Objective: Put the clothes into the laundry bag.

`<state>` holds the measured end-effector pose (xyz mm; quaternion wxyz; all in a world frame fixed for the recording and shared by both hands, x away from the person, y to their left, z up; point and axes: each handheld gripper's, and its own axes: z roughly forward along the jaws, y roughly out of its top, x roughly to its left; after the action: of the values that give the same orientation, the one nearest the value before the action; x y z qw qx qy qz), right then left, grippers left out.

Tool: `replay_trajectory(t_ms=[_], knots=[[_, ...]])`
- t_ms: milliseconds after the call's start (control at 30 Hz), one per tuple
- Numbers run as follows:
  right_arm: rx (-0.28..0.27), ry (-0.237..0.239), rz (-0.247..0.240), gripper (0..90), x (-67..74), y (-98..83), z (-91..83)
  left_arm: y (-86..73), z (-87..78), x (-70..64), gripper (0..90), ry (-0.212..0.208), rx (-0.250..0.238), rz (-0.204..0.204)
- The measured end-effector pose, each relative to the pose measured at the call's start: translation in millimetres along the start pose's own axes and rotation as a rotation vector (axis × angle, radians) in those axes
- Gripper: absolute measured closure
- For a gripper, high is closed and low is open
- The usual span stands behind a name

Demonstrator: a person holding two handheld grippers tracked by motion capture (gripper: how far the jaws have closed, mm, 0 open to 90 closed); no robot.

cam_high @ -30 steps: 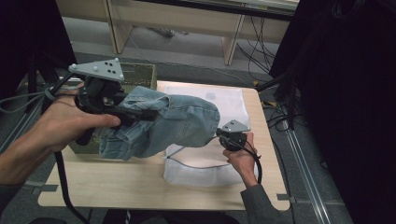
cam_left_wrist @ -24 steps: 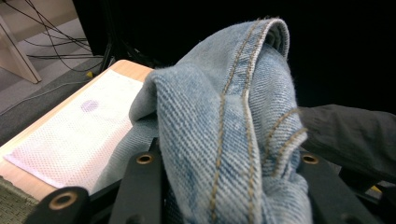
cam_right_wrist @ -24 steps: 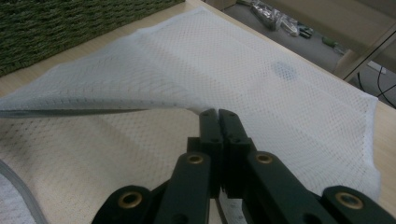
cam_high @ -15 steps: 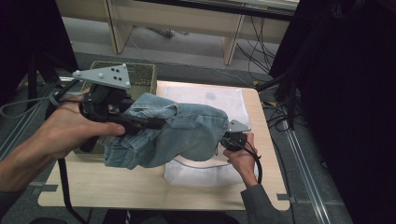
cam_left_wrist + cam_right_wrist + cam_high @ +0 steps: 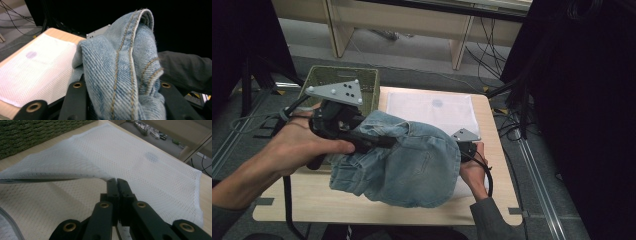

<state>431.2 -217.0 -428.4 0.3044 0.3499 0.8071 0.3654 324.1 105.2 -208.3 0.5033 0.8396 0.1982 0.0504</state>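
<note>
Left gripper clamps bunched jeans, which hide the bag mouth; right gripper pinches the bag's upper layer.

L gripper jaws clamped on bunched blue denim jeans, seam fold sticking up btwn them. White mesh bag flat on wood table to the left, purple spot on it. Dark sleeve at right.

jeans carried right, now hiding mesh bag opening
</note>
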Motion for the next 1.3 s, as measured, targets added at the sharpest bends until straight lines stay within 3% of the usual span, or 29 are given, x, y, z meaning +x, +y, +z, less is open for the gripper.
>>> replay_trajectory(t_ms=[200,467,600,667,833,867,933,1067,1133,1200,1267,1300], knots=[[-0.007,-0.005,0.003,90.0,0.3,0.1,-0.1,-14.8,19.1,7.1,60.8,-0.005,0.023,-0.012],[-0.003,-0.002,-0.002,90.0,1.9,0.8,0.2,-44.8,53.8,28.3,60.5,-0.012,0.05,-0.05],[-0.02,-0.008,-0.004,90.0,1.3,0.8,0.6,-61.6,73.3,36.4,60.2,0.012,0.082,-0.043],[-0.014,-0.008,0.005,90.0,1.3,1.3,-0.7,-70.9,84.0,38.2,60.1,0.004,0.08,-0.056],[-0.017,-0.002,-0.018,90.0,5.6,4.4,-1.0,-93.4,113.6,44.0,59.9,0.029,0.122,-0.042],[-0.017,-0.002,-0.018,90.0,5.6,4.4,-1.0,-98.0,120.6,44.6,59.9,0.036,0.126,-0.058],[-0.021,-0.004,-0.02,90.0,8.9,6.4,-2.0,-104.5,133.8,48.6,59.8,0.053,0.144,-0.041],[-0.037,0.001,-0.056,90.0,11.7,9.9,-3.5,-113.1,161.1,56.0,59.2,0.085,0.174,-0.067],[-0.028,0.005,-0.06,90.0,14.4,11.8,-4.4,-118.4,180.2,57.2,58.9,0.074,0.202,-0.071],[-0.029,0.004,-0.063,90.0,14.5,11.8,-4.6,-120.3,184.8,55.2,58.9,0.076,0.22,-0.057],[-0.032,0.001,-0.071,90.0,12.4,10.5,-4.0,-125.9,193.2,45.5,58.9,0.067,0.273,-0.001],[-0.032,0.001,-0.071,90.0,12.4,10.5,-4.0,-125.9,193.2,45.5,58.9,0.067,0.273,-0.001]])
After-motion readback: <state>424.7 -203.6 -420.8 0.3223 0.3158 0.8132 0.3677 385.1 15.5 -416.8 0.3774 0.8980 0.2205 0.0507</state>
